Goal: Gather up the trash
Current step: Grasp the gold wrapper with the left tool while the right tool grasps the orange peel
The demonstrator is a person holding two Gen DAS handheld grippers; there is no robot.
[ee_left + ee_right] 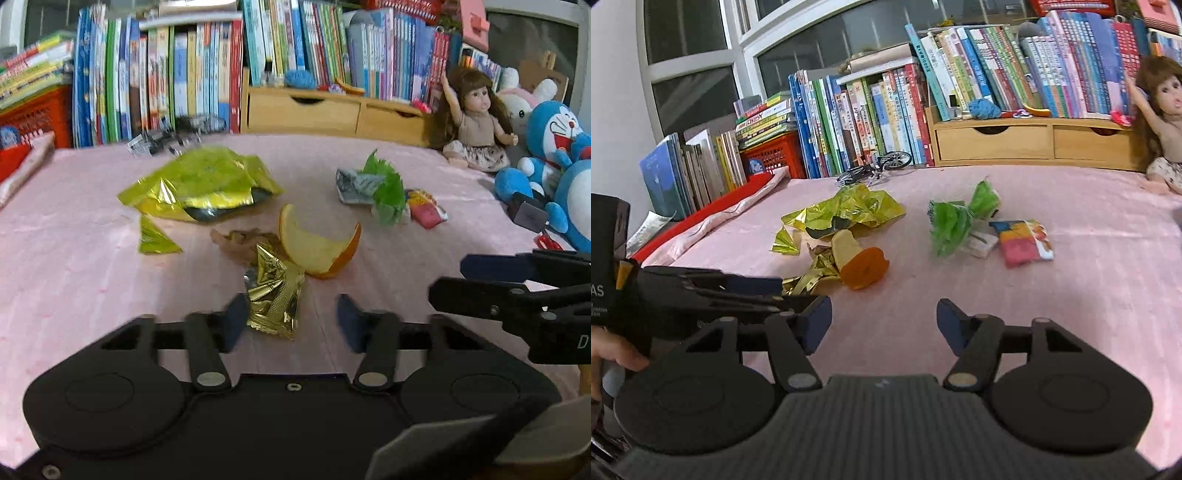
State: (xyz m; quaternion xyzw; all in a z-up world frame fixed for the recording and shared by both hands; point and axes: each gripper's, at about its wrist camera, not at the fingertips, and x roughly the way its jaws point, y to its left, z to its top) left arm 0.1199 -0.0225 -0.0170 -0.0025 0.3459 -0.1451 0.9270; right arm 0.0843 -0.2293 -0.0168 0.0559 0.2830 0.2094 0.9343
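Left wrist view: left gripper (291, 319) straddles the gold wrapper (275, 295) on the pink cloth (92, 277), jaws parted, not yet pinching; judged the pickup step, next a squeeze. Right wrist view: right gripper (884, 325) released, empty, short of the orange peel (864, 267).

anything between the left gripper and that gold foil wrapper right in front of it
Nothing visible blocks it. The gold foil wrapper lies on the pink cloth, its near end already between the open fingers of the left gripper. The orange peel touches its far end, beyond the fingers. The right gripper is off to the side.
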